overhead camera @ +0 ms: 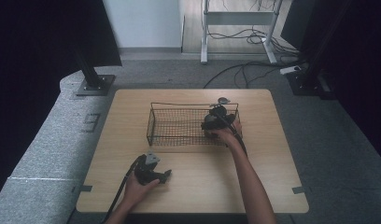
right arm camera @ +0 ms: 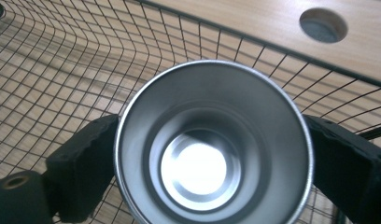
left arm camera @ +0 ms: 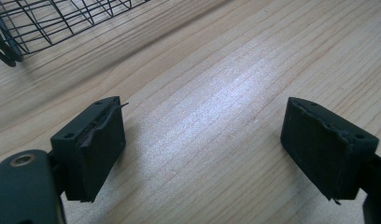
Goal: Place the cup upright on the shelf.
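At centre frame the right gripper (right arm camera: 212, 163) clamps a steel cup (right arm camera: 212, 144) inside the wire basket (overhead camera: 153, 122), while the left gripper (left arm camera: 202, 149), lower left, gapes wide over bare table (left arm camera: 216, 84).

Colours noted. Counter (overhead camera: 188, 182): pale wood, fine straight grain in light streaks. Wire basket (overhead camera: 153, 126), toward 12 o'clock on the counter: black, square-grid mesh. Cup (right arm camera: 212, 140): bare silver metal, bright white glare on its floor, duller grey walls. Left gripper (left arm camera: 202, 149) and right gripper (right arm camera: 212, 158): matte black jaws. Floor (overhead camera: 48, 140): speckled grey carpet.
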